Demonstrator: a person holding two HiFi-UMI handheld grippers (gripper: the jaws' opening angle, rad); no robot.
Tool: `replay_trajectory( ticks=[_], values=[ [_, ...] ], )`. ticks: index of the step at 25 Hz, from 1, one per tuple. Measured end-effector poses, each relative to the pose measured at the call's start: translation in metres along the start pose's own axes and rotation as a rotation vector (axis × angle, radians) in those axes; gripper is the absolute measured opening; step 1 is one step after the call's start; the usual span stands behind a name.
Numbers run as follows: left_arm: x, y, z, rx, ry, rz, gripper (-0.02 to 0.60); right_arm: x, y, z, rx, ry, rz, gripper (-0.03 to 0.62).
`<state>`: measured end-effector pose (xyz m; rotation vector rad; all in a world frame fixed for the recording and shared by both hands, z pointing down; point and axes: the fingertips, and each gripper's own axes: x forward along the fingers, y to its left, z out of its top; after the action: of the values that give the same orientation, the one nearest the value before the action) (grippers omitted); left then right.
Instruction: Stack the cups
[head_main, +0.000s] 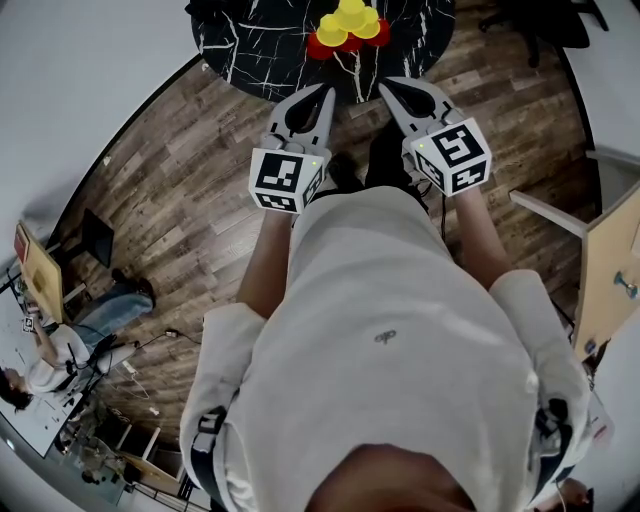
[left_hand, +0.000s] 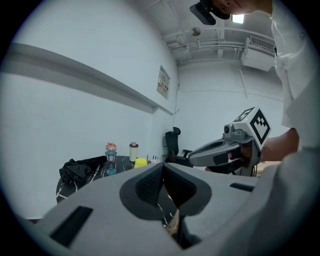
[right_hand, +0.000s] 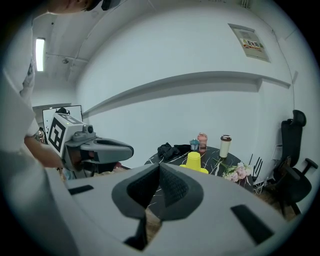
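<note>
Hovering short of the cups (head_main: 348, 25), jaws shut

Standing back from the round black counter (head_main: 260, 60), the person reaches both arms out towards it. The left hand-held gripper (head_main: 327, 92) and the right hand-held gripper (head_main: 386, 88) each have their jaws pressed together with nothing between them. Both hang over the wood floor (head_main: 180, 180) just off the counter's near edge, well apart from the cups.

The cups are bunched on the near side of the counter, yellow ones above red. In the right gripper view a yellow one stands upside down. Exactly how they are piled I cannot make out.

They look like thin plastic: light, smooth, and easy to squash or send skidding. I'd take one by its side wall, with the jaws opened wide first and only a gentle pinch. Lifting it straight up should keep the neighbours from toppling.
</note>
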<state>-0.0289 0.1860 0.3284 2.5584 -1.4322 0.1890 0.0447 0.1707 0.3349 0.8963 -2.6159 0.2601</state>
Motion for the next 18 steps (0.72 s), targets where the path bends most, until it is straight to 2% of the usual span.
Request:
replay_trajectory(
  ticks=[18],
  values=[
    [0.010, -0.001, 0.007, -0.014, -0.023, 0.005, 0.006, -0.005, -0.010, 0.002, -0.007, 0.005, -0.007, 0.004]
  ],
)
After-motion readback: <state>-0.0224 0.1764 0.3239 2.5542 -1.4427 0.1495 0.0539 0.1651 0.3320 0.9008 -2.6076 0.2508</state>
